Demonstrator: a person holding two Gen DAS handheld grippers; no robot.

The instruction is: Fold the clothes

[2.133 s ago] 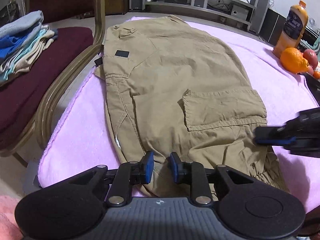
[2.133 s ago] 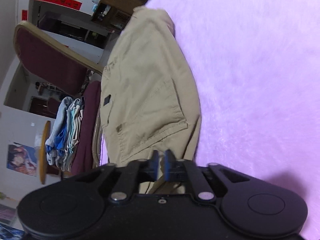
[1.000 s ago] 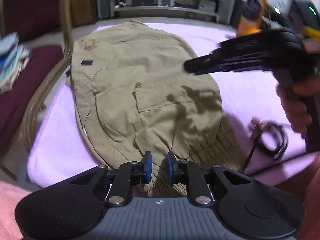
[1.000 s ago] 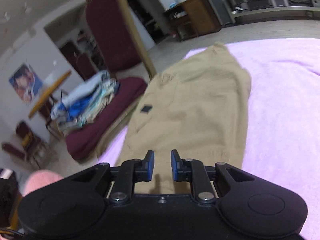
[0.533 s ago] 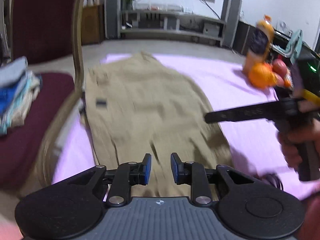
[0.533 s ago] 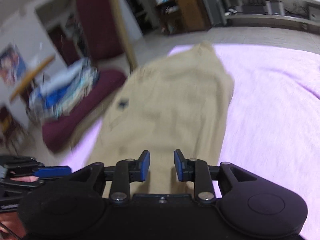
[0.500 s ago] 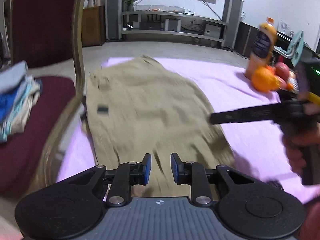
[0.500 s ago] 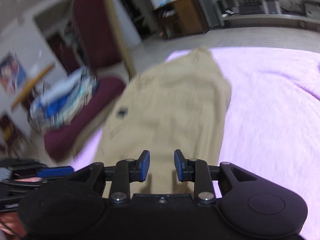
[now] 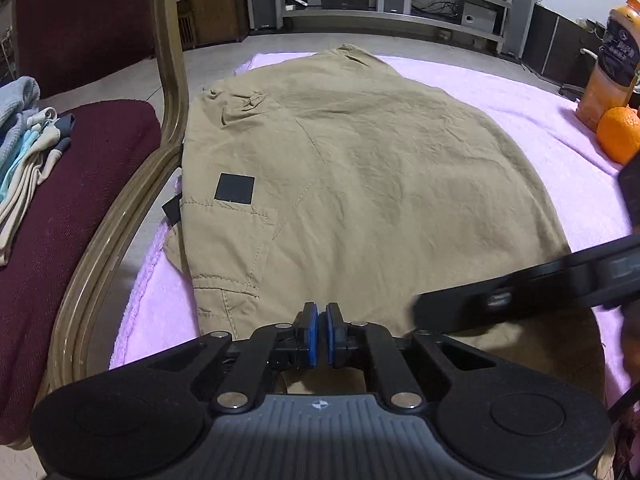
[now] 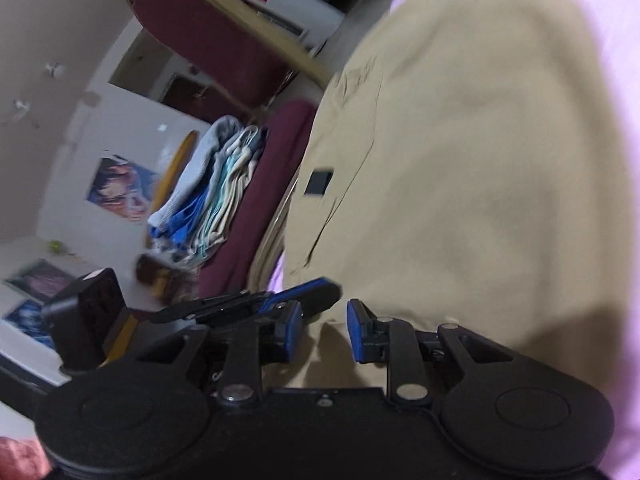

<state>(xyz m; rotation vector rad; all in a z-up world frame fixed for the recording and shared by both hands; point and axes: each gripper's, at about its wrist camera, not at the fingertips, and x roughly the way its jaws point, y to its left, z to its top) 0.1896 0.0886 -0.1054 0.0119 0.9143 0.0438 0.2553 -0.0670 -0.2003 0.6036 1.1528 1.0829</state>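
I look across a living room with a low media shelf [image 9: 396, 0] along the far wall, and a pink blanket [image 9: 560, 128] spread over the bench ahead of me. Far to the left of my left tongs [image 9: 319, 334] stands a maroon chair [image 9: 80, 184] with a gilded frame, and a stack of folded clothes [image 9: 20, 152] lies on its seat. Straight ahead of those tongs the khaki trousers [image 9: 380, 168] lie flat on the blanket, reaching from right under the fingertips to the far edge; a black patch [image 9: 235, 188] sits on the cloth ahead and to the left, above a cargo pocket. My left tongs have just clamped together, the blue pads nearly meeting over the near hem, and I cannot tell whether any cloth is pinched between them. To their right, the dark body of my right tongs [image 10: 322, 330] crosses low over the trousers. In the right wrist view, which is tilted and blurred, those tongs have been narrowing yet a clear gap remains, with only khaki cloth seen behind it and nothing gripped. Far off to the right an orange [image 9: 618, 134] sits just beside a juice bottle [image 9: 610, 68] on the blanket
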